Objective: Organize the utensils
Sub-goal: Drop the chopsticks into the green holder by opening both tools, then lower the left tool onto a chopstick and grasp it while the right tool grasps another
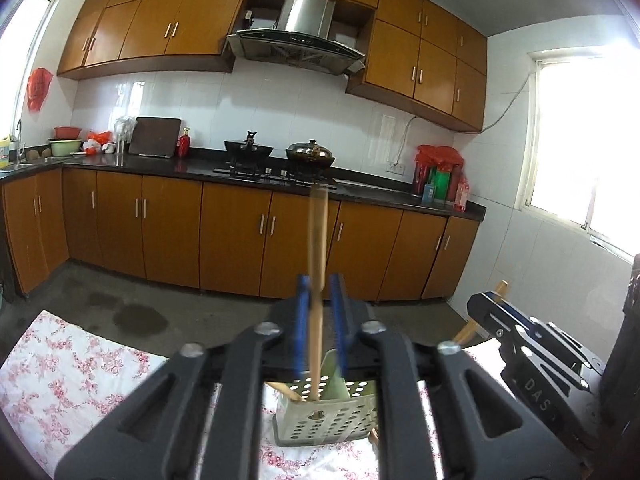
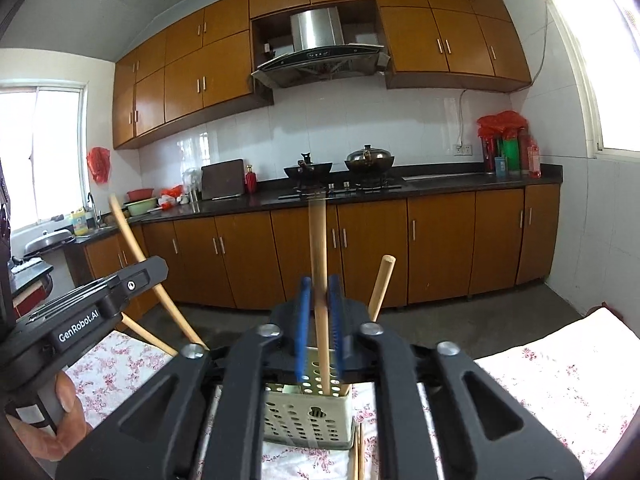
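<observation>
Two grippers over a utensil holder on a floral tablecloth.

The left gripper (image 1: 321, 312) and right gripper (image 2: 320, 316) each stand slightly apart around an upright wooden chopstick (image 1: 318, 248), pads not pressing. Both chopsticks' lower ends sit inside the perforated holder (image 2: 310, 420), which stands on the tablecloth (image 2: 560, 392).

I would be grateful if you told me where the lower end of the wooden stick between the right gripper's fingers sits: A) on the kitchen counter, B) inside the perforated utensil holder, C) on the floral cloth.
B: the wooden stick drops into the perforated utensil holder.
</observation>
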`<state>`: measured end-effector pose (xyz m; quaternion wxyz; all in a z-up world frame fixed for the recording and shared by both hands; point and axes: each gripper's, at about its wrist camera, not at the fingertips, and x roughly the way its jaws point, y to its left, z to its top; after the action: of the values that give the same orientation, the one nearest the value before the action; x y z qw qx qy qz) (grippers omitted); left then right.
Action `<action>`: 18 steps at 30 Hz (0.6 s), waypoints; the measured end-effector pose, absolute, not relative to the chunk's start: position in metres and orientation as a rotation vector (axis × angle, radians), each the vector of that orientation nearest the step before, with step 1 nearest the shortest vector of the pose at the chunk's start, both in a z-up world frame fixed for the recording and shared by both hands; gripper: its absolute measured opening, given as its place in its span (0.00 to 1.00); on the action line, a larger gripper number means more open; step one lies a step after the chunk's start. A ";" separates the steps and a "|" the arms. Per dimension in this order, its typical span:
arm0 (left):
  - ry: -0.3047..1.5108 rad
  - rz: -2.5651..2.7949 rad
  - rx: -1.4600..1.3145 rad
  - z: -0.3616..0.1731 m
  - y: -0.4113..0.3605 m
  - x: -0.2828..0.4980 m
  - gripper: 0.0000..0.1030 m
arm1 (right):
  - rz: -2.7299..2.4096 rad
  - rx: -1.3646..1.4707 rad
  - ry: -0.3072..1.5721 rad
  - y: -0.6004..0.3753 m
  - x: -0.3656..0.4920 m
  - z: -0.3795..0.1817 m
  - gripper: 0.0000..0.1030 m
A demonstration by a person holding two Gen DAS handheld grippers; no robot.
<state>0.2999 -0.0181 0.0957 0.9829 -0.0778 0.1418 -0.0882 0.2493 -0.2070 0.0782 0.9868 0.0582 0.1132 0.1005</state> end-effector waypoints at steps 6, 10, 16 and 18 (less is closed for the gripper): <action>0.281 -0.157 -0.167 0.109 -0.001 0.279 0.34 | 0.182 0.133 0.196 -0.219 0.230 0.096 0.38; 0.290 -0.131 -0.158 0.116 0.017 0.249 0.41 | 0.140 0.147 0.204 -0.239 0.205 0.103 0.41; 0.372 -0.053 -0.115 0.085 0.050 0.201 0.50 | 0.092 0.158 0.445 -0.266 0.191 0.049 0.42; 0.458 -0.019 -0.092 0.055 0.058 0.195 0.50 | 0.112 0.154 0.582 -0.266 0.197 0.013 0.37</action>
<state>0.1953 0.0577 0.0548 0.9728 -0.0454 0.2269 -0.0095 0.1969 -0.2661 0.0127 0.9535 0.0760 0.2864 0.0551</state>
